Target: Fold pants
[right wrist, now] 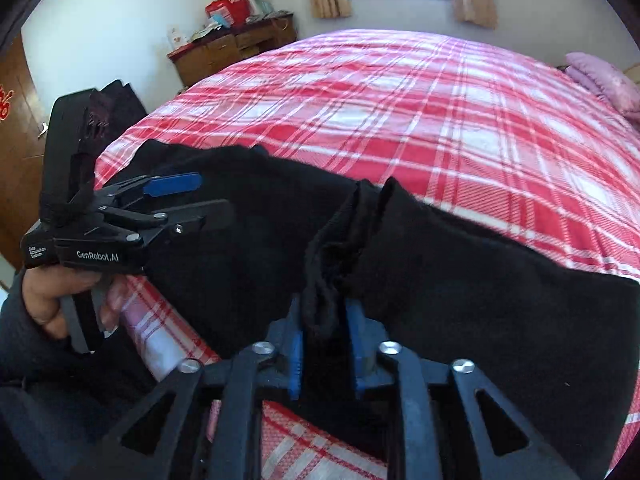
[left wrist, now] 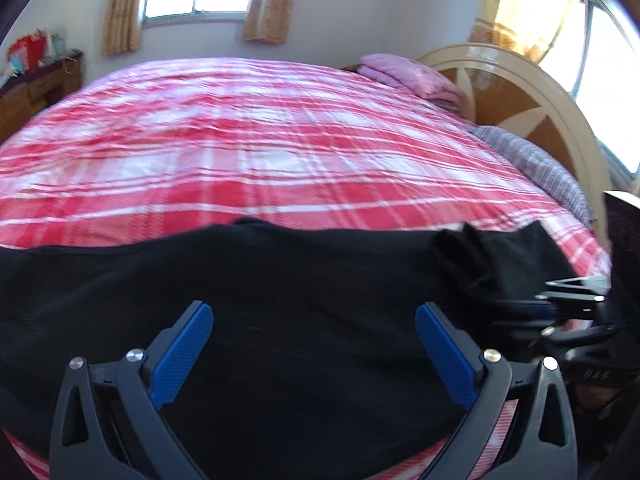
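Pants (right wrist: 440,264) on bed (right wrist: 400,100), right gripper (right wrist: 324,344) pinching fabric

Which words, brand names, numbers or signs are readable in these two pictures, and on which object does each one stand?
"GenRobot.AI": white print on the side of the left gripper, seen from the right wrist camera.
Small white print left of that brand name: too small to read.
Red mark on the wooden door at the left edge: cut off, unreadable.
Red packages on the desk: print too blurred.
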The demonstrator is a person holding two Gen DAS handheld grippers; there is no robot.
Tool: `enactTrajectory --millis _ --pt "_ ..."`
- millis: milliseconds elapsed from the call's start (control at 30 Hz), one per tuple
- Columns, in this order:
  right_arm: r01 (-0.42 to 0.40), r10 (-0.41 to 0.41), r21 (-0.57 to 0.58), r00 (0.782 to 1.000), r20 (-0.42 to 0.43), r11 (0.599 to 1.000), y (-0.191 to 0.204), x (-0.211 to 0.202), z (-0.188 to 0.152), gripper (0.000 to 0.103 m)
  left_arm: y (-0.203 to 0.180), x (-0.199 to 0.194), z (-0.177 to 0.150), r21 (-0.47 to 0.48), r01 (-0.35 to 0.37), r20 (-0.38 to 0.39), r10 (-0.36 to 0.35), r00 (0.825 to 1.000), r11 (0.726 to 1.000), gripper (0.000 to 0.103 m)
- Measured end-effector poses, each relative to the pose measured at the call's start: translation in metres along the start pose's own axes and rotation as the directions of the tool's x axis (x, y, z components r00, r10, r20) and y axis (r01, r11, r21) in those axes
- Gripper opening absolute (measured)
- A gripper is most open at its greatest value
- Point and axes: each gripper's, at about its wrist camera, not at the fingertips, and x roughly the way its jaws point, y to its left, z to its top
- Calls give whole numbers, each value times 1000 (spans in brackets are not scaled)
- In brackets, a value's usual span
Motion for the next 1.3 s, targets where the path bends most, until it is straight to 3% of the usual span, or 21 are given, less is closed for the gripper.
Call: enactTrajectory --millis 67,200,267,333,400,433,533,567,600,867,1000,1100,1167,1233,1300 --pt "-8 9 -14 1000 11 1000 0 -14 0 48 -11 3 2 11 46 -11 -46 999 999 103" --pt "25 -23 -29 997 71 999 -13 -58 -9 50 -39 8 10 48 153 -39 -151 988 987 103" --pt "70 -70 6 991 112 998 -31 -80 -18 51 -55 18 16 46 241 -76 -237 969 970 103" --pt "93 -105 79 981 161 993 -54 -98 -29 53 -64 31 17 21 285 -119 -281 952 958 100" --pt "99 -131 164 972 197 982 -77 -109 -37 55 -74 50 20 -7 307 -175 -303 937 952 78" --pt "94 -139 211 967 212 973 -88 -112 -41 55 -79 55 20 -8 316 -189 -311 931 949 74" --pt "89 -160 307 963 218 948 -114 -114 -45 55 -94 60 21 27 283 -196 -273 942 959 54" --pt "84 -162 326 962 220 942 -120 -113 -46 55 -99 60 21 31 292 -207 -279 938 956 26" --pt "81 -167 341 959 231 937 -124 -113 -48 55 -100 59 21 30 288 -211 -275 938 957 12" --pt "23 -165 415 936 310 910 -139 -125 -51 55 -66 23 33 -73 297 -116 -304 946 952 12" --pt "-14 -103 337 939 327 941 -124 -127 -47 56 -53 18 37 -94 281 -100 -290 952 955 12" --pt "-69 19 193 968 250 979 -97 -112 -42 56 -49 30 32 -103 245 -131 -257 957 964 12" --pt "-70 64 60 994 91 996 -73 -87 -44 56 -43 38 27 -122 230 -149 -247 958 966 12" --pt "41 -41 -16 999 -17 999 -62 -64 -51 56 -37 42 23 -138 215 -157 -236 959 967 12" --pt "105 -109 -104 993 -38 989 -52 -51 -57 56 -31 44 20 -165 223 -162 -250 955 961 12"
